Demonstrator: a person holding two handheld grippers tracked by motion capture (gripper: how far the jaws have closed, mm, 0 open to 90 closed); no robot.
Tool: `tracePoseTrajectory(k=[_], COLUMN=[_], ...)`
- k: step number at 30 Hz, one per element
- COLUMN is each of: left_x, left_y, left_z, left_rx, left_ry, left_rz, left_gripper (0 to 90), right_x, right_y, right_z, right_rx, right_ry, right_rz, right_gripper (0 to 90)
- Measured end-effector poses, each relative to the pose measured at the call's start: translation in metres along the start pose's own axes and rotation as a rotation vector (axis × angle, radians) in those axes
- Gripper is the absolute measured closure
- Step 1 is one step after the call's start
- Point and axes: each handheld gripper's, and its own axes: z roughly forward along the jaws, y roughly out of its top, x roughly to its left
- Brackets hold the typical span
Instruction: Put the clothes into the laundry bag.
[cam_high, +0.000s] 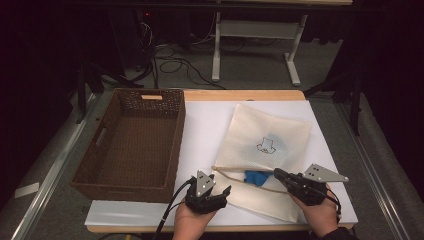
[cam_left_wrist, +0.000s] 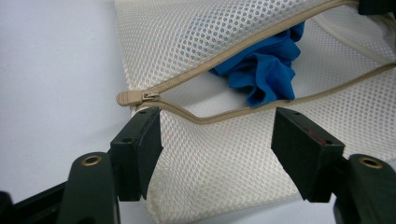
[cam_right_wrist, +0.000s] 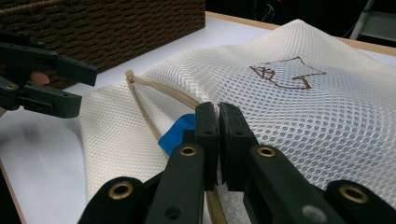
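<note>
Bag: one cream mesh laundry bag (cam_high: 265, 142) lies flat on the white table (cam_high: 205, 130), right of the basket, with its zipper mouth on the near side, open.
Cloth: one blue crumpled cloth (cam_left_wrist: 261, 70) sits in the open mouth, partly out of it.
Zipper: one beige zipper slider (cam_left_wrist: 133, 97) rests at the left end of the opening.
Left gripper: the left gripper (cam_left_wrist: 217, 135) hovers just near the lower zipper edge, the jaws wide apart and holding nothing.
Right gripper: the right gripper (cam_right_wrist: 218, 140) has its jaws pressed together on the upper edge of the mouth, at the right end, as it seems.
Step in hand: probably to open the mouth and handle the cloth.
How to do well: keep the right grip firm, take only the lower mesh edge with the left, not the cloth.
Basket: one dark brown woven basket (cam_high: 102, 165), empty, on the left.
</note>
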Motion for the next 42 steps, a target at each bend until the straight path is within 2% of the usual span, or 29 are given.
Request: tracePoseTrajectory(k=[14, 19, 24, 29, 33, 37, 40, 42], left_x=[0.006, 0.008, 0.011, 0.014, 0.017, 0.02, 0.021, 0.021], left_y=[0.001, 0.0, -0.004, -0.006, -0.009, -0.012, -0.013, -0.014], left_z=[-0.005, -0.005, -0.002, 0.003, 0.008, 0.013, 0.015, 0.018], left_rx=[-0.017, -0.013, 0.021, 0.058, 0.106, 0.138, 0.164, 0.181], left_ry=[0.005, 0.008, 0.024, 0.035, 0.061, 0.056, 0.039, 0.044], left_rz=[-0.03, -0.046, -0.038, -0.025, -0.001, -0.022, -0.035, -0.033], left_gripper=[33.6, 33.3, 33.4, 33.6, 34.6, 37.5, 44.9, 48.4], right_x=[0.004, 0.009, 0.011, 0.011, 0.007, 0.0, -0.003, -0.005], right_y=[-0.002, -0.011, -0.026, -0.035, -0.037, -0.038, -0.038, -0.038], right_z=[-0.006, 0.003, 0.021, 0.034, 0.039, 0.04, 0.038, 0.037], right_rx=[0.001, 0.08, 0.212, 0.304, 0.331, 0.337, 0.336, 0.333], right_ry=[0.014, 0.055, 0.079, 0.054, 0.028, -0.002, -0.016, -0.018], right_rz=[-0.006, -0.031, -0.041, -0.061, -0.072, -0.068, -0.068, -0.065], right_gripper=[88.3, 88.2, 88.1, 88.0, 88.0, 88.0, 88.0, 88.0])
